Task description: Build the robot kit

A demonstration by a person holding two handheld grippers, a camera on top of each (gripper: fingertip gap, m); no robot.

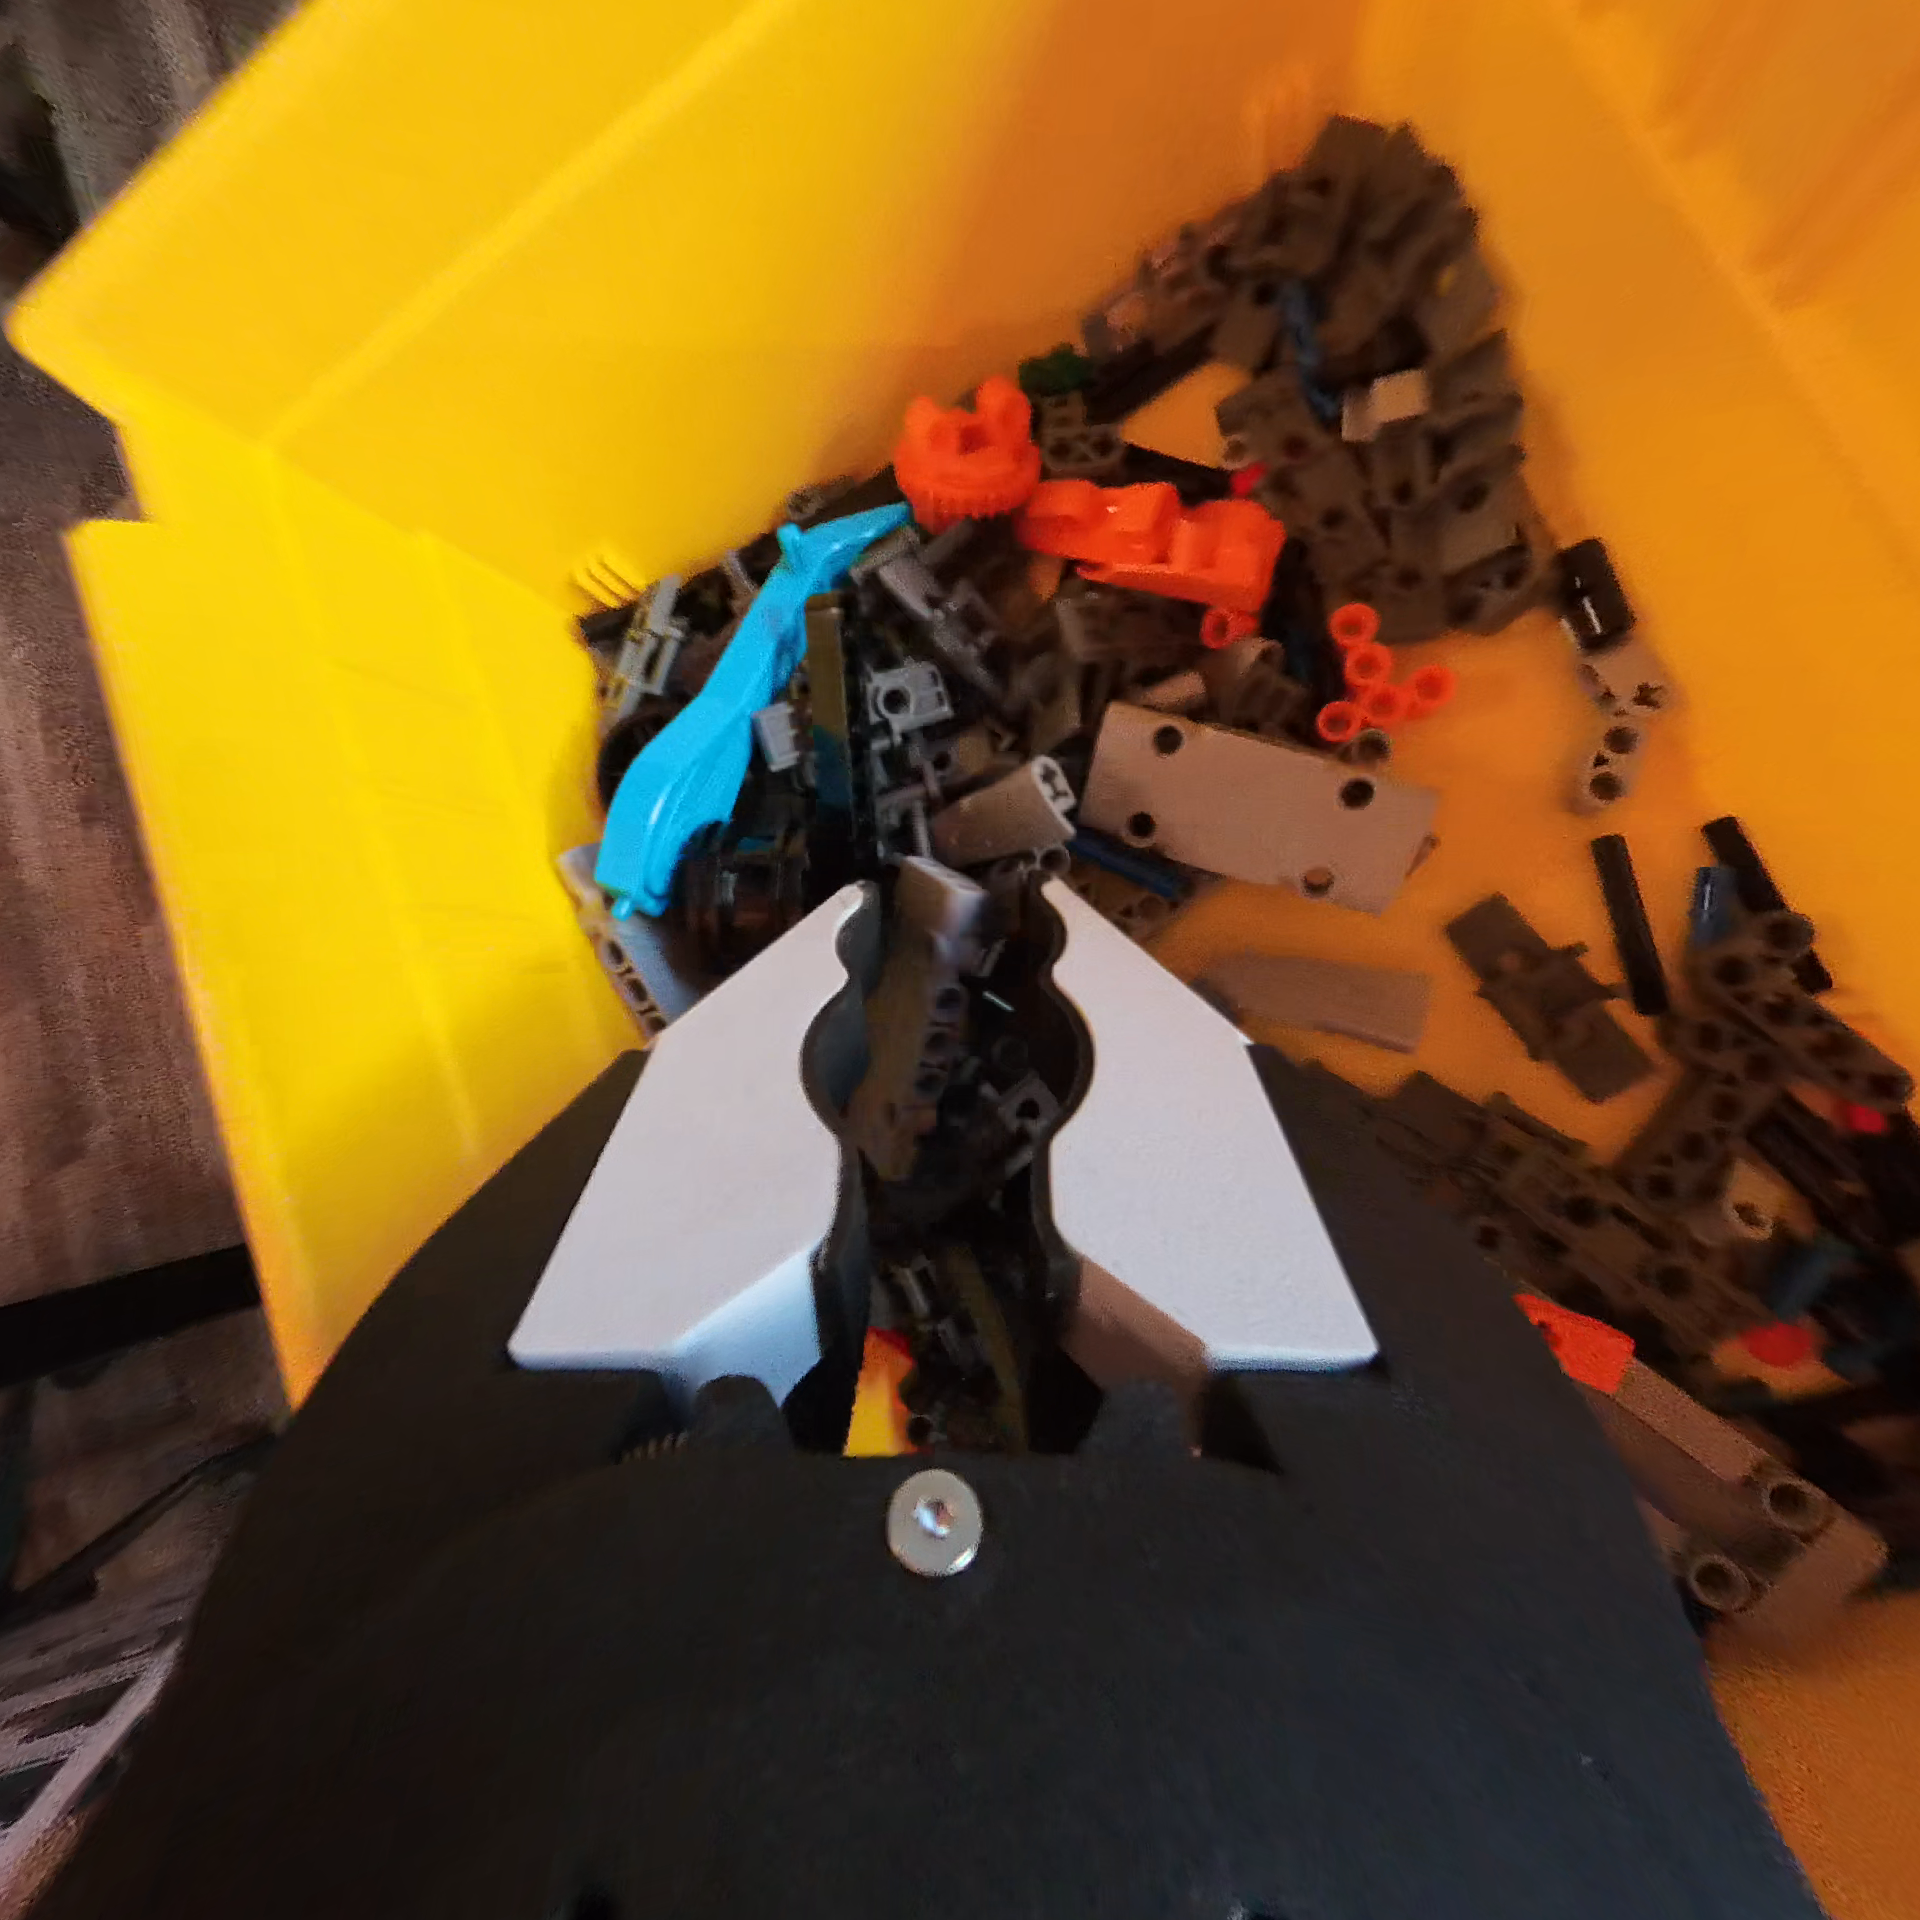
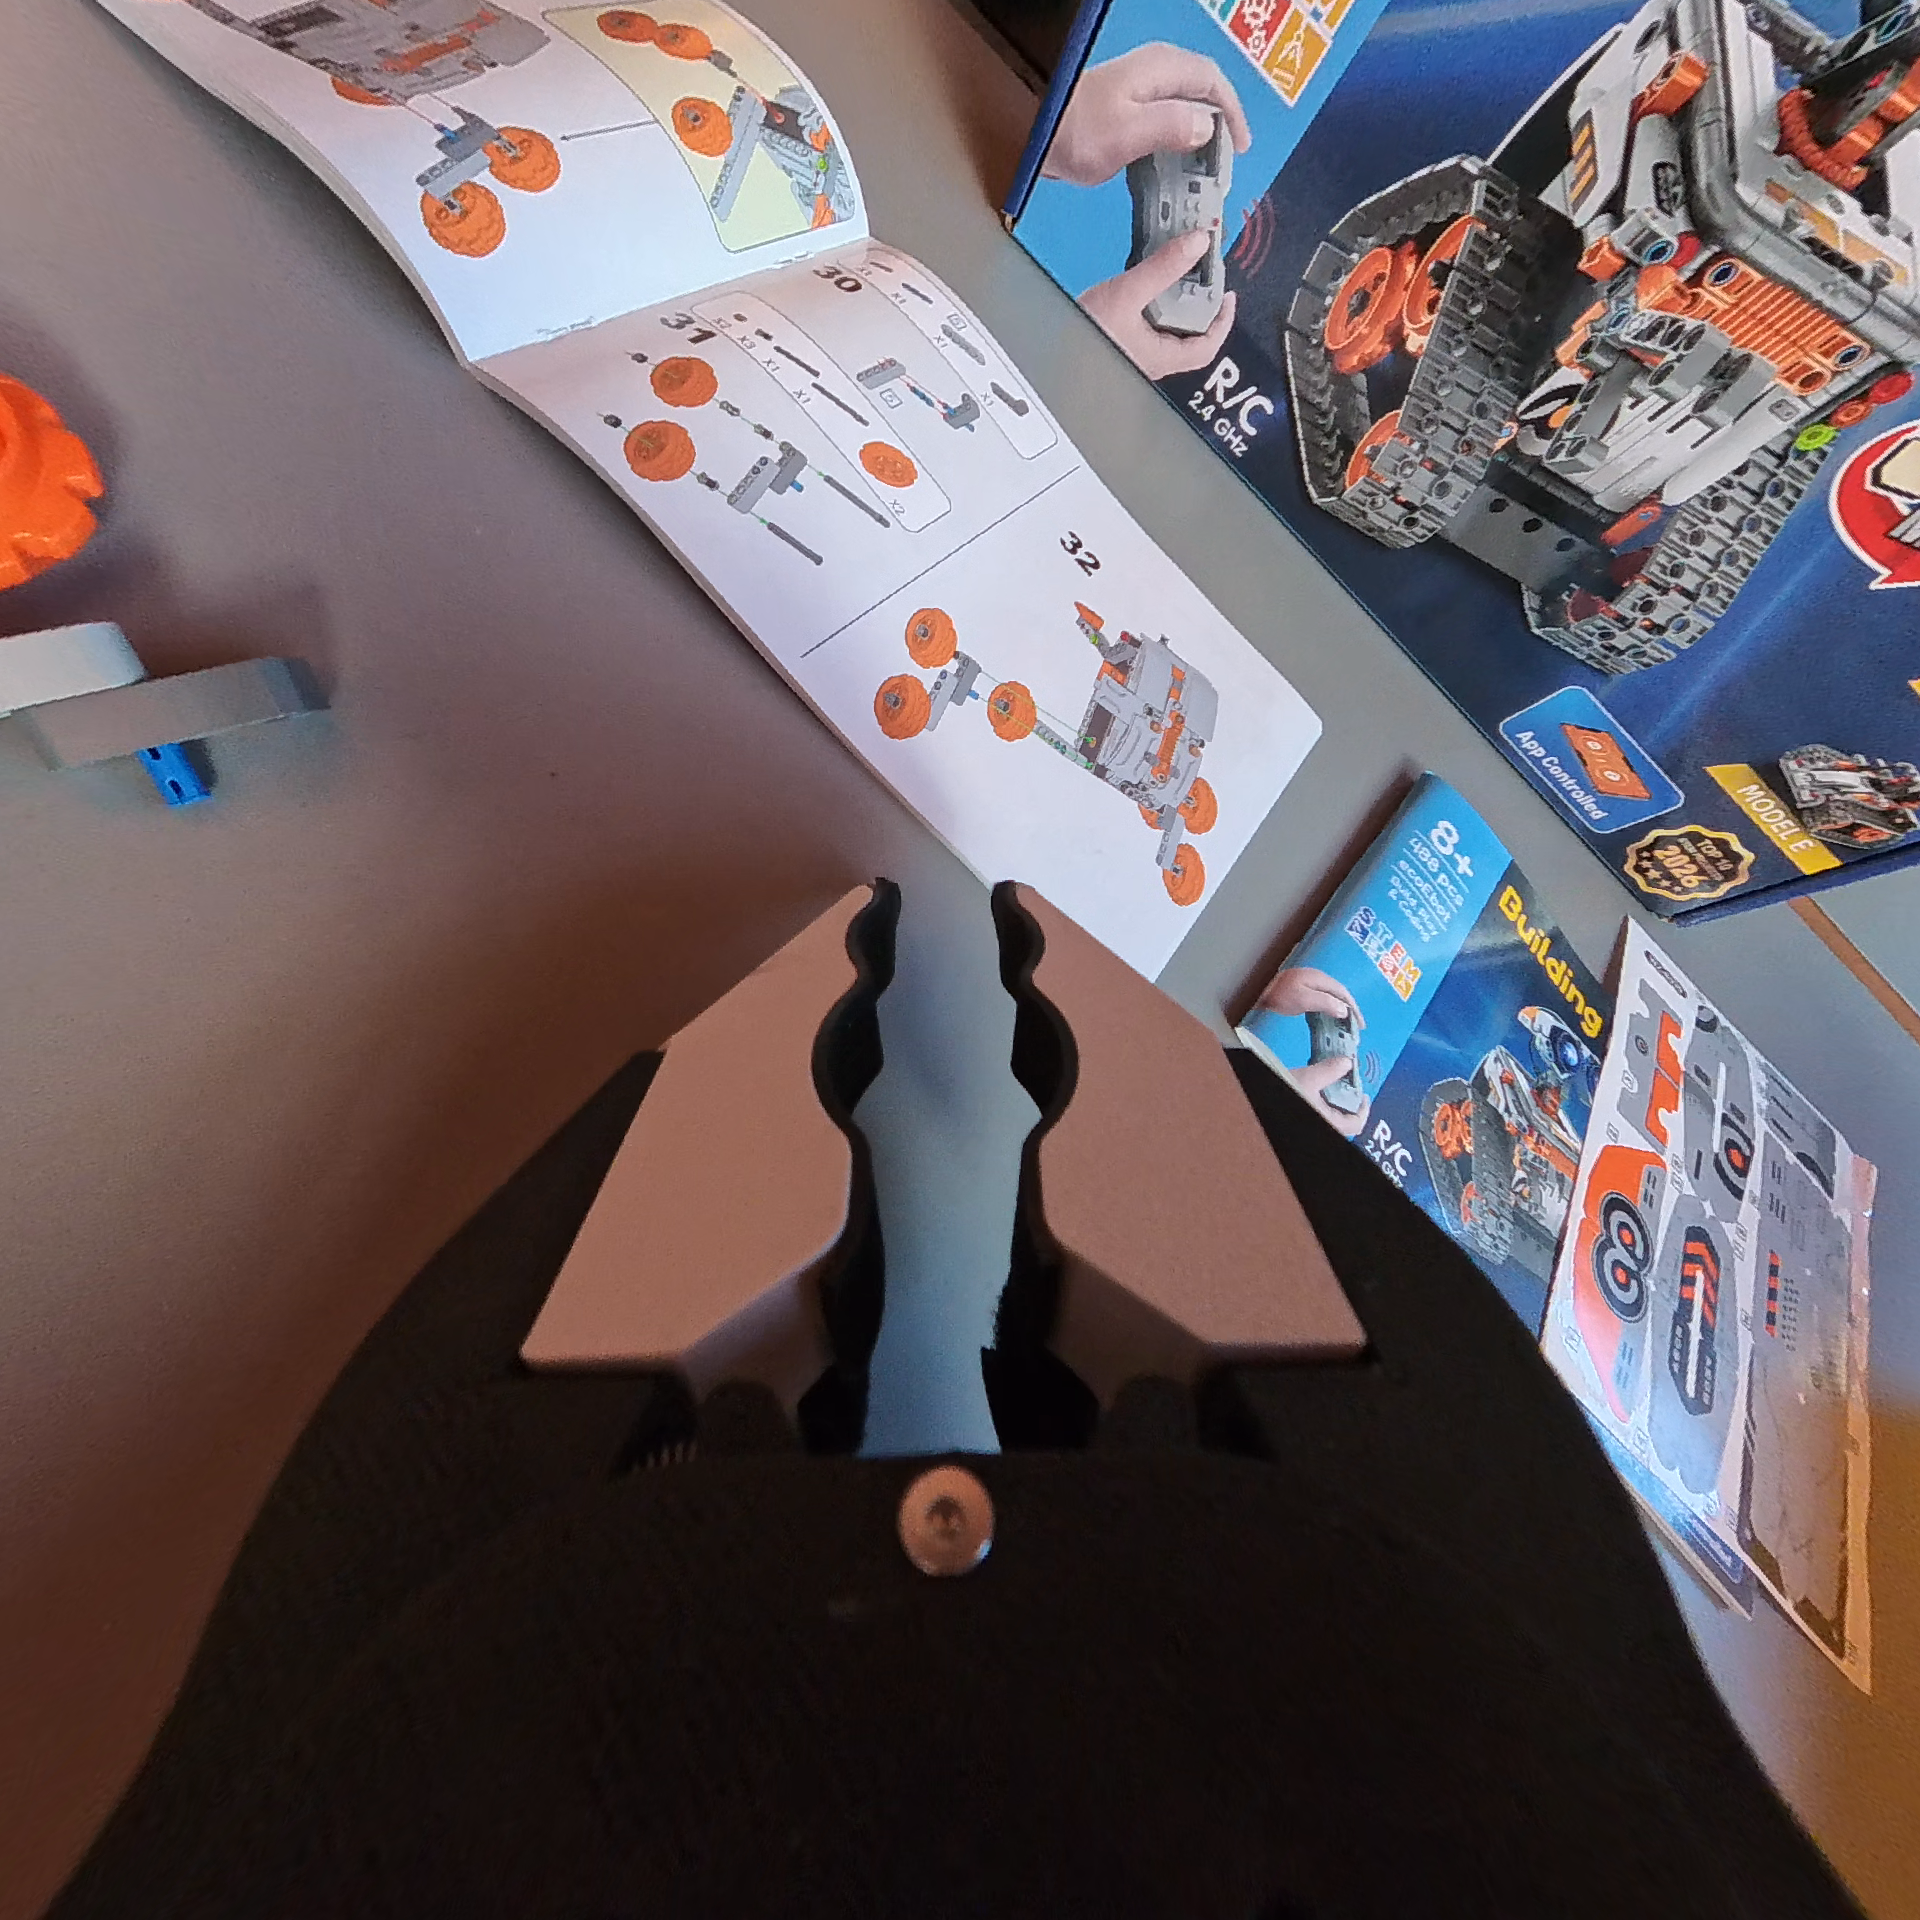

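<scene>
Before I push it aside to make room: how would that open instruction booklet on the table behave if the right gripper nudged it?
The open instruction booklet would probably flex, not slide stiffly: its pages already bow upward. It looks thin and light, so a nudge from the right gripper might only lift or crumple one page. On the smooth grey table it could skate if pushed at the spine.

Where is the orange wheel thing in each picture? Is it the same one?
Left wrist view: an orange gear lies on the pile of parts in the yellow bin, upper middle.
Right wrist view: an orange wheel lies on the grey table, cut off by the left edge.
I cannot tell that they match; no landmark is shared, as each view shows only its own gripper.
</scene>
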